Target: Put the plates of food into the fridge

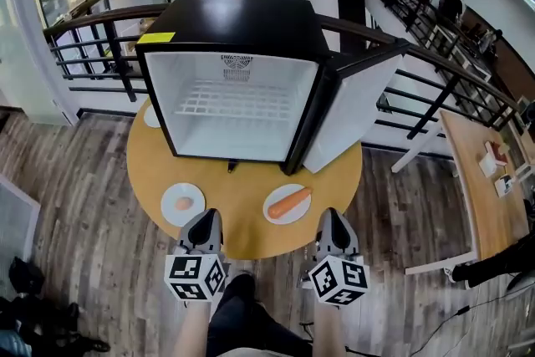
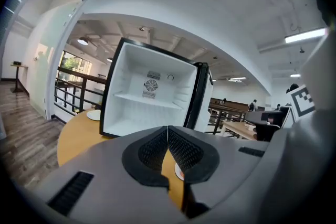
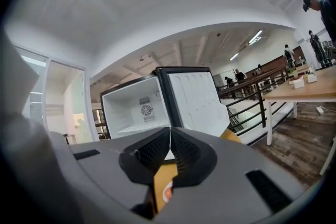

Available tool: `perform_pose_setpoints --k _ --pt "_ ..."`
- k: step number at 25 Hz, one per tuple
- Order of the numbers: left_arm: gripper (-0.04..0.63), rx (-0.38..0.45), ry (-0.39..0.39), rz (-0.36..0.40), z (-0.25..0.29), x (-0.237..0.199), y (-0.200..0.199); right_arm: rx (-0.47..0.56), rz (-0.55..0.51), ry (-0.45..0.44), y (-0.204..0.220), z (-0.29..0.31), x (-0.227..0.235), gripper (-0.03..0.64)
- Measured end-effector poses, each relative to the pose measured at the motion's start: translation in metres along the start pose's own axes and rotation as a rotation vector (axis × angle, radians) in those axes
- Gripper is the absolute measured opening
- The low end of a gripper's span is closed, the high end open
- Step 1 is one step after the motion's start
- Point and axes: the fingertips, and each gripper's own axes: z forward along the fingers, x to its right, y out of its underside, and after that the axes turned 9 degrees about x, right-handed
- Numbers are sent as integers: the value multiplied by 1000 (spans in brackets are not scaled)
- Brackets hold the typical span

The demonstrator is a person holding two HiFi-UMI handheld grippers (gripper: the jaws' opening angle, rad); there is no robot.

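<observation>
Approach stage. The left hand-held gripper (image 1: 204,219) and right hand-held gripper (image 1: 333,218), both closed and empty, hover at the surface (image 1: 242,240) edge. The left plate (image 1: 183,204) and carrot plate (image 1: 287,203) lie before the open fridge (image 1: 242,96). Likely next: open the jaws and grip a plate rim.

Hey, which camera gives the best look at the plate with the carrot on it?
The head view: the plate with the carrot lies whole on the round table. The right gripper view shows only a sliver of it; the left gripper view does not clearly show it.
</observation>
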Motion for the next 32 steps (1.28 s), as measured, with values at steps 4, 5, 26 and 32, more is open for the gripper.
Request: perform_pose_setpoints --k 4,5,26,32 --pt "8 -143 66 -66 58 3 37 -104 45 86 46 37 38 13" --pt "8 -191 83 -73 69 3 50 -141 60 110 62 43 45 14" --pt "18 -750 228 -435 138 22 198 -540 684 315 226 48 115 28" --pt "86 -802 233 -617 140 33 213 -593 770 278 236 53 115 94"
